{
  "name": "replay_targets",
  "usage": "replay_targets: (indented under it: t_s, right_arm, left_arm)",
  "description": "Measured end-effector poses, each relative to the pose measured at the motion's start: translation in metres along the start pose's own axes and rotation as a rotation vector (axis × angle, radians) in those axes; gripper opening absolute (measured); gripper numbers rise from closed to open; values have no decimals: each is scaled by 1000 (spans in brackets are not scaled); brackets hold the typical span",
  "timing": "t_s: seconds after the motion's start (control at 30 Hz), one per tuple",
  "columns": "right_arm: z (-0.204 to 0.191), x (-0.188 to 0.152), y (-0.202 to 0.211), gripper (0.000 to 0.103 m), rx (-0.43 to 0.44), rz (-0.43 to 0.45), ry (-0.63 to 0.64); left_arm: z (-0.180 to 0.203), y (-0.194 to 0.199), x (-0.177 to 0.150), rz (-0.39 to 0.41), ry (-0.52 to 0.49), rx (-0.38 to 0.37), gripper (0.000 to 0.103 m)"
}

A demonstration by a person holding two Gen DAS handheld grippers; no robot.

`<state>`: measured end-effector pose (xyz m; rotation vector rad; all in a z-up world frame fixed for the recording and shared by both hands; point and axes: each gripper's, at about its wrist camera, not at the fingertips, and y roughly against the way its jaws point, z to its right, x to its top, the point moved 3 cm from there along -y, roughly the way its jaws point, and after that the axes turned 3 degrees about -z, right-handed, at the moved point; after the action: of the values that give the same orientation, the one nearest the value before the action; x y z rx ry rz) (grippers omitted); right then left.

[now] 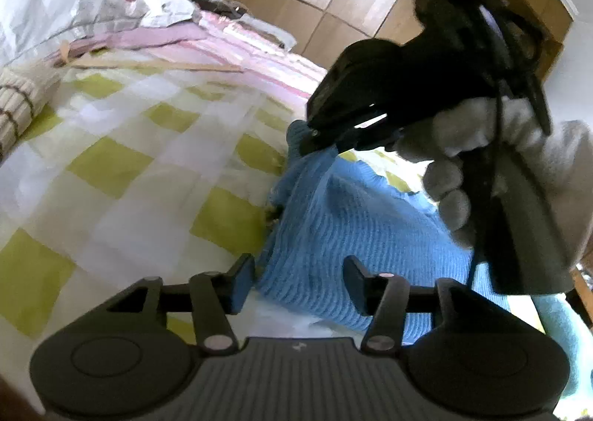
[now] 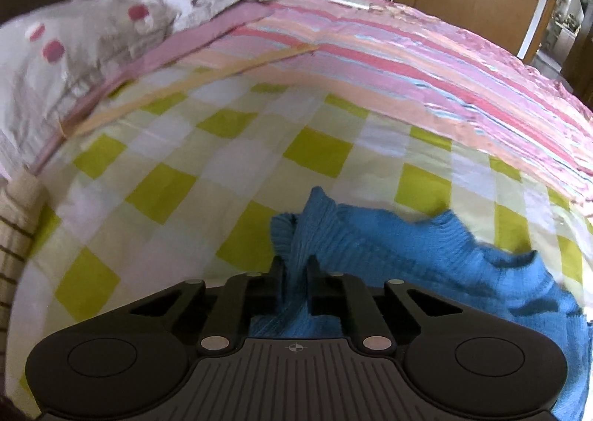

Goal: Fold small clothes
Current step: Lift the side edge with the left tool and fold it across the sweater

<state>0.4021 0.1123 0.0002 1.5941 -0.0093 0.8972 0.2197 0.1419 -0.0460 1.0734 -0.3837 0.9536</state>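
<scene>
While the blue knit garment hangs partly lifted over the checked quilt, the values below apply.

Garment position: bunched on the green-and-white quilt, on the side away from the pink striped cover; one ribbed edge is raised off the quilt.
Garment long axis: judged to run from the raised edge down towards the left gripper; folds and blur make this approximate.
Right gripper state: closed, with a pinch of the ribbed edge clamped between its jaws.
Right gripper place, left wrist view: above the garment, fingertips at the top edge, held by a white-gloved hand.
Left gripper state: jaws spread apart, nothing between them.
Left gripper relation to garment: the lower knit edge lies directly ahead, between the two fingers and just beyond their tips; contact cannot be confirmed.
Nearer gripper for the free edge: left, by judgement.
Coming move, judged: a short advance of the left gripper onto the lower edge, then closure.
Risk, judged: loose knit may slide off one pad.
Surroundings relative to the garment: a printed pillow lies well beyond, past the quilt.
</scene>
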Motion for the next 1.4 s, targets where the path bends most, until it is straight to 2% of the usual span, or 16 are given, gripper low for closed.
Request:
replay_targets:
  t_s: [0.17, 0.33, 0.53, 0.7, 0.9, 0.93, 0.97, 1.0, 1.07, 1.13, 1.4]
  right_arm:
    - [22, -1, 23, 9, 57, 40, -60]
    - [39, -6, 42, 9, 101, 67, -92]
    - [62, -13, 65, 9, 154, 104, -146]
    - [83, -20, 79, 9, 179, 131, -188]
    - [105, -27, 89, 9, 211, 141, -233]
    - [108, -28, 90, 9, 216, 142, -240]
    - [112, -29, 92, 9, 223, 145, -247]
    - [117, -31, 94, 9, 227, 147, -254]
    - [125, -33, 98, 9, 234, 156, -270]
    - [135, -35, 101, 9, 239, 165, -284]
    - [197, -53, 117, 9, 239, 217, -380]
  left_arm:
    - [10, 0, -6, 35, -68, 17, 69]
    - [16, -5, -9, 46, -101, 29, 73]
    - [14, -1, -14, 47, -43, 27, 74]
    - [22, -6, -16, 54, -66, 54, 74]
    - [48, -9, -8, 106, -155, 64, 73]
    - [52, -9, -5, 114, -166, 66, 71]
    - [56, -9, -3, 117, -178, 66, 60]
    - [62, -11, 0, 109, -193, 60, 55]
    - [73, -13, 5, 94, -206, 46, 35]
    - [86, -14, 8, 81, -216, 13, 24]
    - [158, -12, 11, 104, -330, -73, 24]
